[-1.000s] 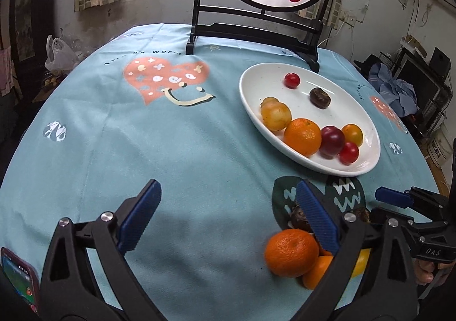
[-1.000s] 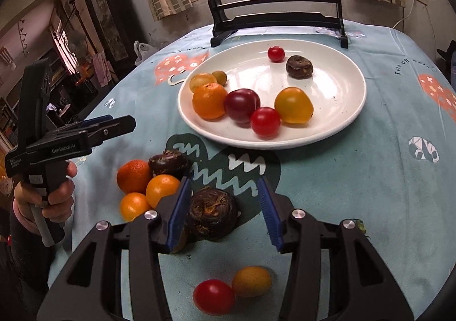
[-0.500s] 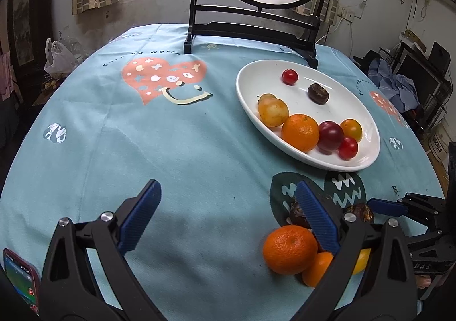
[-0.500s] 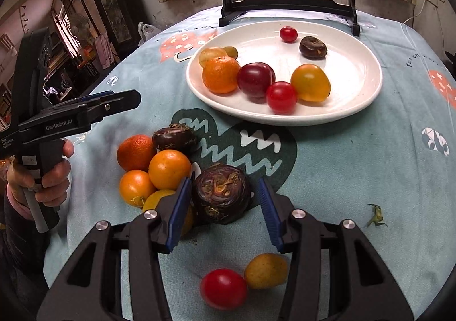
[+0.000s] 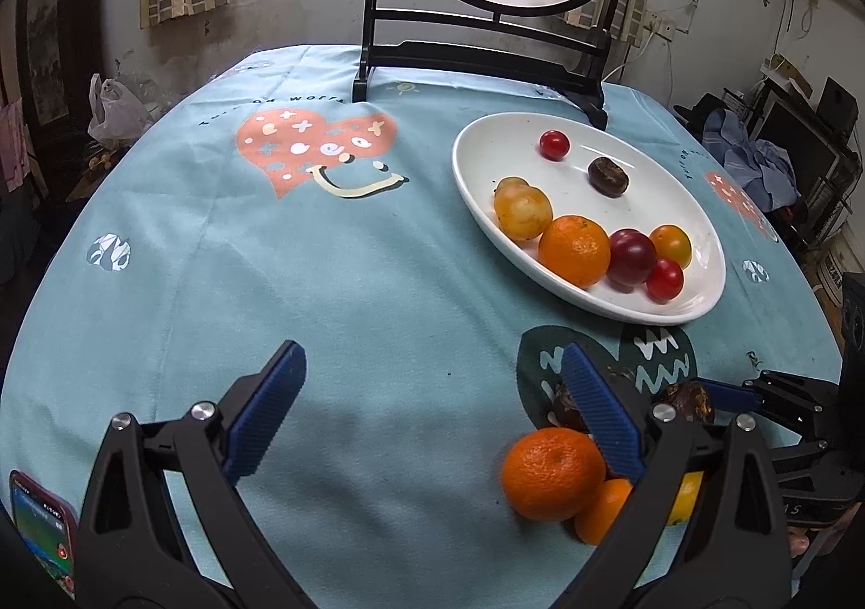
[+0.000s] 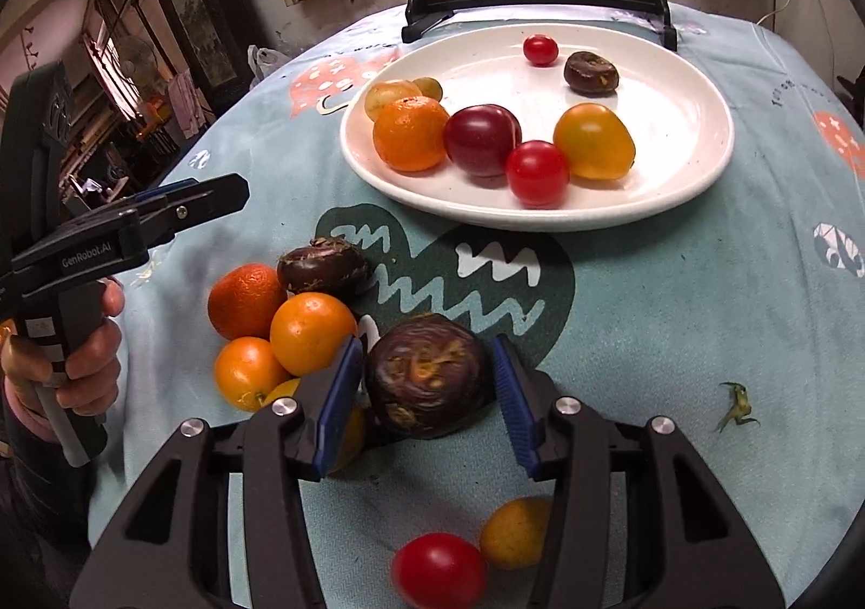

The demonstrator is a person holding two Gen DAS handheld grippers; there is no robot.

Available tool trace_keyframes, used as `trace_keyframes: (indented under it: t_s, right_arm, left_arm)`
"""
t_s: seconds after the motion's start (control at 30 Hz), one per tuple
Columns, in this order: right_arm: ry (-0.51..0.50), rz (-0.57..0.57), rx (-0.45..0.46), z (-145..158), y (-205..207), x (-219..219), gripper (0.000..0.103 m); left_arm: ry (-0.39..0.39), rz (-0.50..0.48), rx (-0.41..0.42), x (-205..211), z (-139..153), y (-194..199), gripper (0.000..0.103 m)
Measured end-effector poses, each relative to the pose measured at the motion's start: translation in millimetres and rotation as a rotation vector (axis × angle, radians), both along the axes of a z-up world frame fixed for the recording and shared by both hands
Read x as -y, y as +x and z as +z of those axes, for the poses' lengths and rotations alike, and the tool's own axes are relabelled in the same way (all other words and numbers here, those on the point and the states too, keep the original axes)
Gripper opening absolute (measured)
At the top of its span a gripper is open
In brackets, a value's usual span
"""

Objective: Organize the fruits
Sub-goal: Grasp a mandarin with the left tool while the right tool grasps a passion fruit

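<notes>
The right tool [image 6: 427, 382] sits low over the counter [image 6: 676, 317] with its blue pads either side of the dark wrinkled fruit [image 6: 427, 376]. They are closed in to the fruit's sides, though I cannot tell whether they grip it yet. It looks lined up to lift that fruit to the white plate [image 6: 686, 176] toward the far edge, where sorted fruit already lies. The left tool [image 5: 432, 409] hovers wide open and empty above bare cloth, probably waiting beside the loose oranges [image 6: 303, 328] clustered near the front edge.
</notes>
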State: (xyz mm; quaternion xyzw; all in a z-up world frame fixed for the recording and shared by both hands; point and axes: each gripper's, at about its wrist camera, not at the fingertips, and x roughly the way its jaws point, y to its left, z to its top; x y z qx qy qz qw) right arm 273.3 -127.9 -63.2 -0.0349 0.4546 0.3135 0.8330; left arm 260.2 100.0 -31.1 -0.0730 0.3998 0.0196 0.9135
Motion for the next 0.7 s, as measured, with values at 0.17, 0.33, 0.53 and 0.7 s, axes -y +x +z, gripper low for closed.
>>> trace_keyframes:
  t_s: [0.17,0.33,0.53,0.7]
  right_arm:
    - [0.003,-0.010,-0.008,0.3,1.7,4.4,0.044]
    - [0.068,-0.048,-0.005,8.1,5.3,16.0,0.044]
    - [0.084,-0.072,-0.034,6.5,9.6,22.0,0.044]
    - [0.076,-0.066,-0.033,5.8,8.0,19.8,0.044]
  left_arm:
    - [0.007,0.002,0.003,-0.8,1.6,-1.8,0.097]
    - [-0.066,-0.122,0.004,1.6,4.7,-9.6,0.097]
    - [-0.145,-0.296,-0.031,18.3,-0.9,-20.5,0.096]
    - [-0.150,-0.328,-0.073,26.7,-10.0,-20.3,0.085]
